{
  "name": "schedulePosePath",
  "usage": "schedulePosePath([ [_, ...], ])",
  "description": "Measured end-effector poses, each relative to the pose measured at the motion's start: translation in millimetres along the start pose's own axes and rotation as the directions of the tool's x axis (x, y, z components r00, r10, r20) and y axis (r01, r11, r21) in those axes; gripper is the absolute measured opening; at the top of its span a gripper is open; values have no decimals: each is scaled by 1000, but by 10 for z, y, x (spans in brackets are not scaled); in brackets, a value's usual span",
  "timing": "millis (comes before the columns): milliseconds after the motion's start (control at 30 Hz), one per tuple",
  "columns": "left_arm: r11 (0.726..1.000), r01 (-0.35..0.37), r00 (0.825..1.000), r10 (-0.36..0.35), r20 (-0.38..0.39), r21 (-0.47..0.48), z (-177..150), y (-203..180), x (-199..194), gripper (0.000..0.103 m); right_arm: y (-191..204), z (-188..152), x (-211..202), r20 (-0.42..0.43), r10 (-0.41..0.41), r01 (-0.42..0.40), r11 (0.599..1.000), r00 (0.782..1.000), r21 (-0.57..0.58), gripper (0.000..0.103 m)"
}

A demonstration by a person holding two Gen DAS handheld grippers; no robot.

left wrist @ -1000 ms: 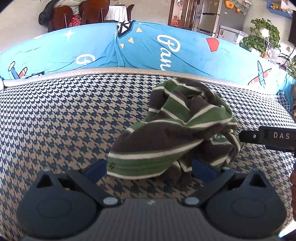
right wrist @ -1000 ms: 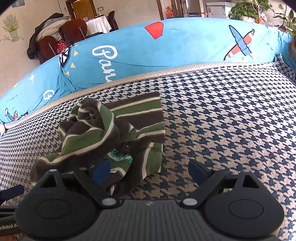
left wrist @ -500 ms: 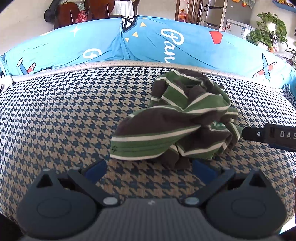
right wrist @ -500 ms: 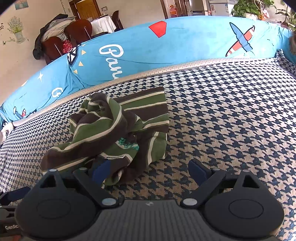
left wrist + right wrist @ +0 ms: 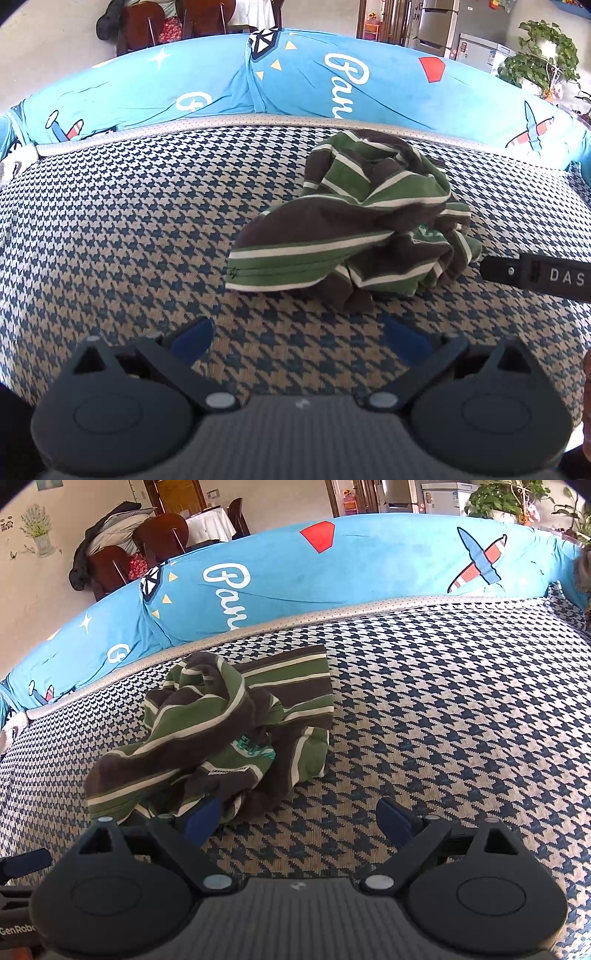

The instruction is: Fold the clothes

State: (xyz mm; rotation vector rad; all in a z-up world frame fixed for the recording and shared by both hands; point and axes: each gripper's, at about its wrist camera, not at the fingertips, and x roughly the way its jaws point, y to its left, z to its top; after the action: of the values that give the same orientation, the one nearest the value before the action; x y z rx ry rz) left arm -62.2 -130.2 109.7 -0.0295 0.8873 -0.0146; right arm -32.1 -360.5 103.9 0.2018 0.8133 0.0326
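1. Nearest in the left wrist view: left claw (image 5: pixel 297 341), blue pads spread wide, nothing between them, only houndstooth seat cover (image 5: pixel 110 229) below
2. Nearest in the right wrist view: right claw (image 5: pixel 297 818), equally wide open and gripping nothing; left blue fingertip (image 5: pixel 203 814) at the near edge of the garment, contact impossible to confirm; right fingertip over bare cover
3. At the right edge of the left wrist view: a dark finger of the right claw (image 5: pixel 535 275) lettered "DAS", its tip close beside the garment's right side
4. Just beyond both claws: striped garment (image 5: pixel 351 229), brown and green with thin cream lines, crumpled in a heap on the sofa seat, not yet folded
5. Within the heap, seen from the right wrist: striped garment (image 5: pixel 221 731) with one long hemmed part stretched toward the near left, a teal print and a label showing in the middle folds, a flatter panel lying smooth at the far right
6. All around the heap: blue-and-tan houndstooth cover, bare on both sides
7. Behind the seat: a pale dotted border, then blue sofa back (image 5: pixel 332 576) printed with aeroplanes, white script, a red shape
8. Farthest back: wooden chairs (image 5: pixel 155 539) draped with dark clothing, a white-clothed table (image 5: pixel 210 522), leafy potted plants (image 5: pixel 543 62) at the right
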Motion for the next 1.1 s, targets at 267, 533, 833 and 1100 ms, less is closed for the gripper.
schedulePosePath([
  [267,1000,-18,1000,18,-12,-22,-58,-2,-97,103,44,-82,-77,-2,-11,11,1000,1000,-22,92],
  [533,999,-29,1000,28,-13,-24,-125,-15,-192,103,58,-176,-184,-8,-11,11,999,1000,-33,92],
  [833,999,-33,999,33,0,-17,-154,-61,-292,103,80,-207,-259,-6,-11,10,999,1000,-39,92],
  [1100,999,-44,999,44,8,-16,-151,-96,-340,103,105,-193,-294,-1,-7,7,999,1000,-47,92],
])
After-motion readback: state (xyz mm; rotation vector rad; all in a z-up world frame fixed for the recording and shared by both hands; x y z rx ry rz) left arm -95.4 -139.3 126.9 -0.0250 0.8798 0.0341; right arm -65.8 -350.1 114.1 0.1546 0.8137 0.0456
